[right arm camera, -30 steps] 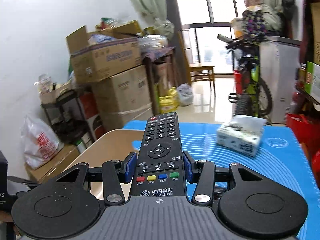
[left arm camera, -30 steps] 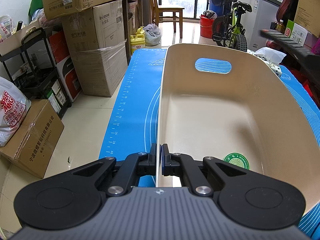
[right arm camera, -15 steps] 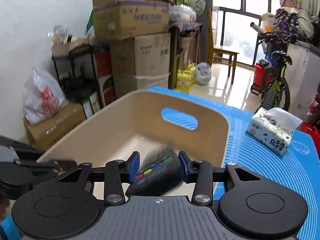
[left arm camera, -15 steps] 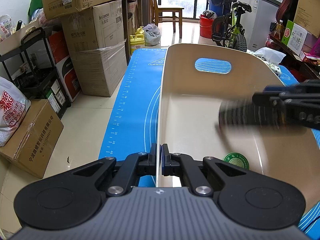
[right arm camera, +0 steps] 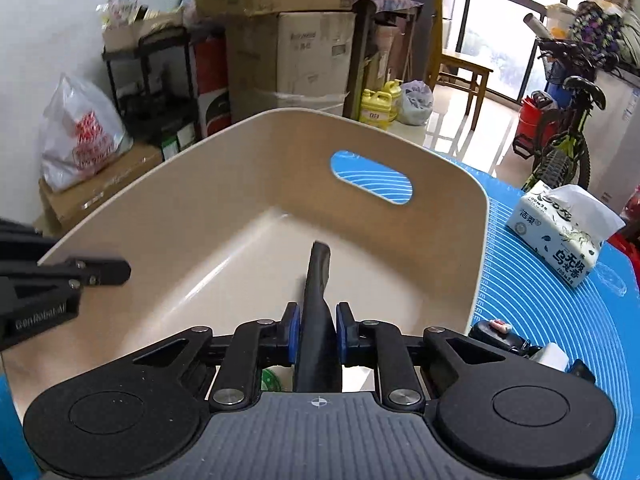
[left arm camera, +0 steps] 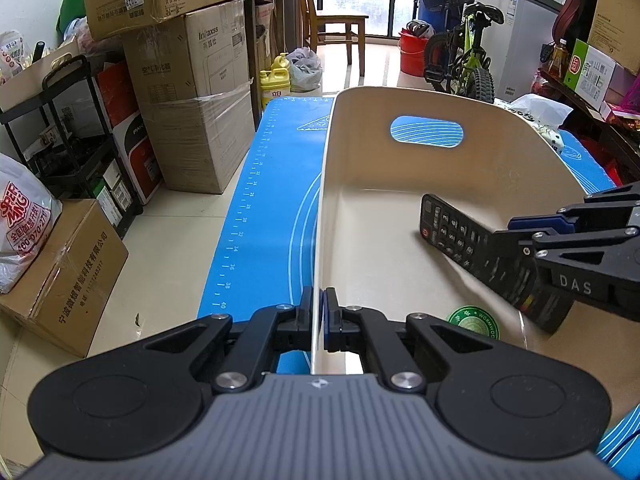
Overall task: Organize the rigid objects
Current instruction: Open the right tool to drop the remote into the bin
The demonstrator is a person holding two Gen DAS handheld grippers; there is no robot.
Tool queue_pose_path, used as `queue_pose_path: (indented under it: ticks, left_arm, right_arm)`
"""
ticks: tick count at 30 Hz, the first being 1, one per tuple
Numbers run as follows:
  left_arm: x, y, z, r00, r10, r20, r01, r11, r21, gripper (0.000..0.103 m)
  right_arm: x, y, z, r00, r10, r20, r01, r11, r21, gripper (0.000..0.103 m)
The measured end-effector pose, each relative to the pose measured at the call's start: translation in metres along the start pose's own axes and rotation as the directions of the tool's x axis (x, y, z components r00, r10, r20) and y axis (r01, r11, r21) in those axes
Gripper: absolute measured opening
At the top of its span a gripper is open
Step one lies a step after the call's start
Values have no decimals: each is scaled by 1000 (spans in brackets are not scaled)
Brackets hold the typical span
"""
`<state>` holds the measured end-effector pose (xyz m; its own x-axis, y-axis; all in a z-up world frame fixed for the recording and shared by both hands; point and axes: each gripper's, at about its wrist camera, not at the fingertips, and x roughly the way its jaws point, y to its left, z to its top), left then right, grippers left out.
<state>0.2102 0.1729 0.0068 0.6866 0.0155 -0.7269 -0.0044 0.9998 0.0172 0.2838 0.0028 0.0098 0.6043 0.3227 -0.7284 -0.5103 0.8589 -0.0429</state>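
A cream plastic basket (left arm camera: 500,152) with a handle slot stands on the blue mat (left arm camera: 276,200). My left gripper (left arm camera: 319,320) is shut on the basket's near left rim. My right gripper (right arm camera: 317,332) is shut on a black remote control (right arm camera: 318,280), held edge-up and tilted inside the basket, its far end low near the basket floor. The remote (left arm camera: 472,248) and right gripper also show in the left wrist view, coming in from the right. The basket shows in the right wrist view (right arm camera: 224,184) too.
A tissue pack (right arm camera: 560,236) lies on the mat right of the basket. A small dark item with a white piece (right arm camera: 516,346) lies on the mat by my right gripper. Cardboard boxes (left arm camera: 192,92), a shelf and a bicycle (left arm camera: 464,60) stand beyond the table.
My right gripper carried the remote from above the mat into the basket, rolling it from face-up to edge-up and lowering it. My left gripper has stayed on the rim.
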Motion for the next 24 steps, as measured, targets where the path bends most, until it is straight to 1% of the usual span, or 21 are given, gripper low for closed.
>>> queue_pose_path:
  ticks: [1,3,6,14,15,16,18,21,22,24]
  left_arm:
    - [0,0,0,1000,0,-1,0,1000,0,5]
    - [0,0,0,1000,2,1,-2,1000,0,5]
    - [-1,-2,-1,1000,2,1,-2,1000,2,5]
    - [0,-2,-1,1000,2,1,-2,1000,2,5]
    - [-1,-2,-1,1000,2,0,-2,1000,2,5]
    - [0,-2,-1,1000,3,0,-3,1000,2,5]
    - [-1,-2,-1,1000,3,1,-3,1000,2,5]
    - [-1,-1,-1,1000,4,1,-4,1000,2,5]
    - [-1,-1,-1,1000,4,1,-4,1000,2,5]
    - [-1,-2,-1,1000,4,2,-4,1000,3,5]
  right_arm:
    - [0,0,1,1000,4,-3,-4,1000,3,24]
    - [2,-2,1,1000,12,-17,-12,1000,14,28]
    - [2,-2,1,1000,12,-23,-12,1000,7,29]
    - [-6,-7,0,999,35,0,-35,999,35,35]
    - [-9,-9,-1,999,35,12,-36,999,39,38]
    - [-12,-10,-1,999,34,23,-35,999,41,48]
    - [-19,-14,-1,998,18,52,-20,999,49,61]
    - [-31,-24,-3,996,10,90,-16,997,75,61]
    - [-35,-28,-4,995,7,101,-17,996,90,63]
    - [-43,-39,-6,992,6,130,-22,992,123,65]
